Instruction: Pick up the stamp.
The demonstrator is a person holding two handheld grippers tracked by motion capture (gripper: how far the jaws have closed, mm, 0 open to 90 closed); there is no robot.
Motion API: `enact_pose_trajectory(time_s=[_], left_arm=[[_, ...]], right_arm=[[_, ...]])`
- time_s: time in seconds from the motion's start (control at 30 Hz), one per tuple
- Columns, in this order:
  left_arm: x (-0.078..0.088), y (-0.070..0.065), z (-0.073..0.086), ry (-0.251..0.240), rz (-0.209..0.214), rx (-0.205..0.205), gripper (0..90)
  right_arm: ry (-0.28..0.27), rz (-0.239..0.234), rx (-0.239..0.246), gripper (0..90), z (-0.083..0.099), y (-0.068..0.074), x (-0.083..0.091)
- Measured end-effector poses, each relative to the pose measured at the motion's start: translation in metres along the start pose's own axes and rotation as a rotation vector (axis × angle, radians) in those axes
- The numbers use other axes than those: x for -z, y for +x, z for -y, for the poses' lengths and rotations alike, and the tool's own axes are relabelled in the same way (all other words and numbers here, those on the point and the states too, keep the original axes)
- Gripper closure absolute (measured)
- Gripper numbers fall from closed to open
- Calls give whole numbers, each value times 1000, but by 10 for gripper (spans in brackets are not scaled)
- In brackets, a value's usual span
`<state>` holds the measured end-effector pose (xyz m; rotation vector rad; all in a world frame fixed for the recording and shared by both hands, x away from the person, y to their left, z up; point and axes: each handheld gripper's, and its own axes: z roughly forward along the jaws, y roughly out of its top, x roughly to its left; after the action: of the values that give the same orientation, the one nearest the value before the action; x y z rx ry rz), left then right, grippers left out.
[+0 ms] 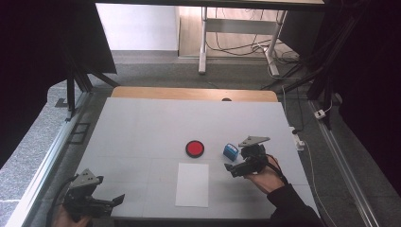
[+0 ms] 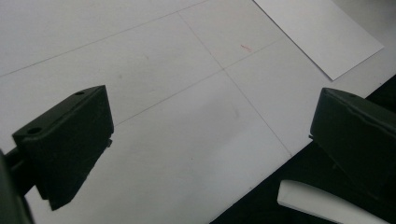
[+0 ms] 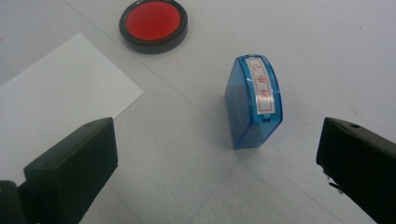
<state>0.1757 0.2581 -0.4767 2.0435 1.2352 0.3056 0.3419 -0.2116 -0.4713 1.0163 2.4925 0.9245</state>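
**A:** Which step does the figure show?

**B:** The approach to a pick, by my reading. The right gripper (image 1: 235, 169) hovers just near of a small blue stamp (image 1: 230, 151), which stands on the table (image 1: 142, 123) right of centre. In the right gripper view the stamp (image 3: 254, 102) stands between and beyond the two black jaws, which are spread wide with nothing held.

**A:** What else lies on the table?

**B:** A round red ink pad (image 1: 194, 148) in a black case lies just left of the stamp, and a white sheet of paper (image 1: 192, 184) lies near of the pad. The stamp carries a white label with red characters on its upper face.

**A:** And the left gripper?

**B:** The left gripper (image 1: 113, 200) rests at the near left corner, well apart from the stamp. The left gripper view shows its jaws parted and empty, over bare table, with a corner of the paper (image 2: 322, 32) at the far right.

**A:** What does the next move call for?

**B:** Probably an advance of the right gripper until the jaws flank the stamp's sides, then a closure on its body. The stamp stands askew to the jaw line, so a slight turn of the hand may be needed. Inking at the pad and pressing on the paper would seem to follow.
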Motion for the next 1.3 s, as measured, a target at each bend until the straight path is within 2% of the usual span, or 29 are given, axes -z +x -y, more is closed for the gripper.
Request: enact_pose_trajectory(time_s=[0.73, 0.93, 1.3], left_arm=[[0, 0, 0, 0, 2, 4, 0], [0, 0, 0, 2, 2, 1, 0], [-1, 0, 0, 5, 3, -1, 3]], right_arm=[[43, 29, 1, 0, -14, -18, -31], [46, 30, 20, 107, -18, -21, -32], [69, -9, 48, 480, -24, -26, -35]])
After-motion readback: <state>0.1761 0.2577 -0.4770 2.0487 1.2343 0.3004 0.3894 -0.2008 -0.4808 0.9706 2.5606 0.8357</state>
